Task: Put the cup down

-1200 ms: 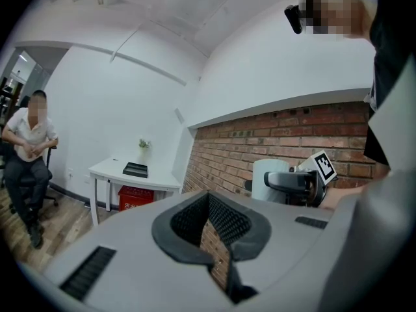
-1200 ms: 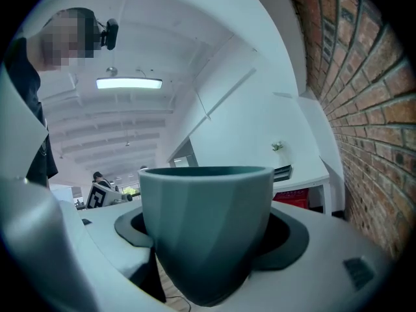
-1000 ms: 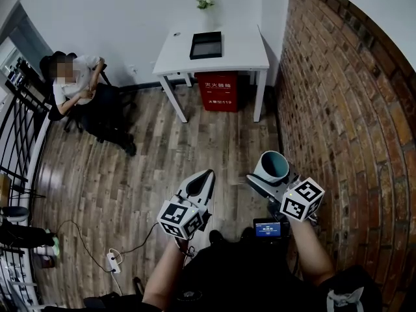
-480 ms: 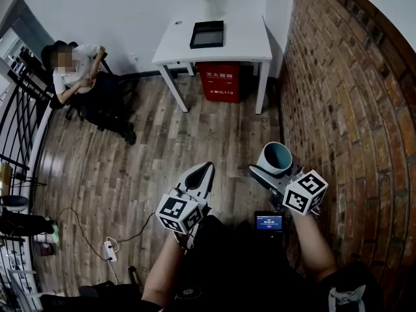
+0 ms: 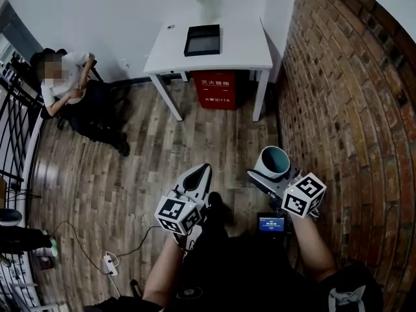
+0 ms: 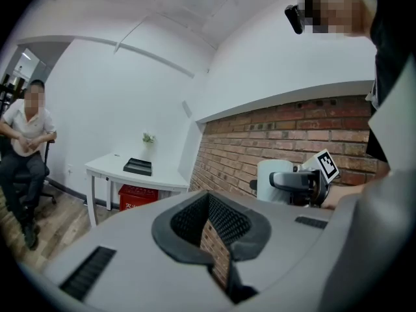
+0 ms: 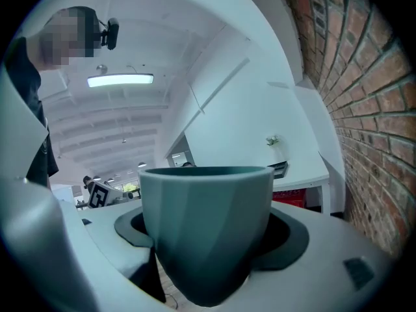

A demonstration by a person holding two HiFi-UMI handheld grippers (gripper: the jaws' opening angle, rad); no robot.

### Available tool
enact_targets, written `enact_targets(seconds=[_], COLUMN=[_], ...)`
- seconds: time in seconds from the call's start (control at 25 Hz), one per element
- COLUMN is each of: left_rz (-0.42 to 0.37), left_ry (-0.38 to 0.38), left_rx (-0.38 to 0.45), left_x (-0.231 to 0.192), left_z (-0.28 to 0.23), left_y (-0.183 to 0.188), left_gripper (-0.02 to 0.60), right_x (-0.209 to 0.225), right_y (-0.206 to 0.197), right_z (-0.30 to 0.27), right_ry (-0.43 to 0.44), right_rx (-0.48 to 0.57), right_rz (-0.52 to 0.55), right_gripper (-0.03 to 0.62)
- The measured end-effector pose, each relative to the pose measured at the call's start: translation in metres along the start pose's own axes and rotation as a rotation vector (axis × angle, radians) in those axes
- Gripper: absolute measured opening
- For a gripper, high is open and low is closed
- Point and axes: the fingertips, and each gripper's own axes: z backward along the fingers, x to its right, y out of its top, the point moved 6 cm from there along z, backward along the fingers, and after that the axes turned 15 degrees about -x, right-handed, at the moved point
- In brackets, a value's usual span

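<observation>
Carry step: right gripper point(image 5: 261, 177) pinching cup point(image 7: 207, 226) mid-air; left gripper point(image 5: 203, 170) pressed together, empty. Next: reach far table point(image 5: 242, 52), probably.

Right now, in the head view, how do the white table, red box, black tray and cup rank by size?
white table
red box
black tray and cup look alike, the cup nearer the camera

The cup point(image 7: 205, 226) looks smooth and matt, and the right tool point(image 5: 266, 171) is pale matt plastic with dark, dull pads point(image 7: 290, 236). Underfoot, the floor point(image 5: 130, 174) is wood planking with a faint sheen; the wall point(image 5: 351, 109) is rough brick.
</observation>
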Motion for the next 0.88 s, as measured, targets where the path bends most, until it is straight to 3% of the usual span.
enact_targets(seconds=[0.48,0.88], left_rz=[-0.062,-0.033], left_ry=[-0.079,-0.077], left_rx=[-0.002,-0.024], left_x=[-0.145,-0.22], left_z=[-0.066,-0.11], left_y=[0.093,0.11], left_gripper=[0.008,0.008], right_x=[0.052,0.098], right_y=[0.105,0.13], right_z=[-0.127,-0.195], right_ry=[-0.081,-0.097], right_rx=[0.033,0.012], right_rz=[0.018,-0.007], right_gripper=[0.405,0.405])
